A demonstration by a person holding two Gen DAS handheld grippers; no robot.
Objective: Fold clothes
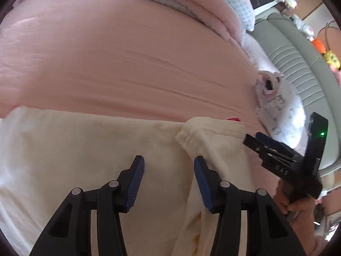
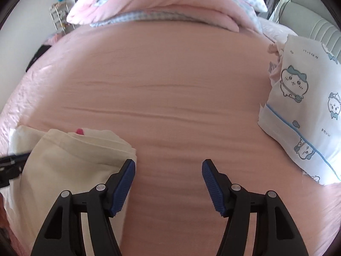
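Cream garment (image 1: 96,149) lay lower left on the pink bedsheet (image 1: 127,64): light, limp, likely to sag. Hemmed edge (upper right of cloth) offered best hold. Left gripper (image 1: 169,181) and right gripper (image 2: 168,183) stood open, empty.

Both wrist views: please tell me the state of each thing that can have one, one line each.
Cream garment: lying on the bed, partly folded, not gripped.
Left gripper: jaws open above the garment.
Right gripper: jaws open, nothing between them.
Pink sheet: spread, lightly wrinkled.
Printed pillow: lying at the bed's side.
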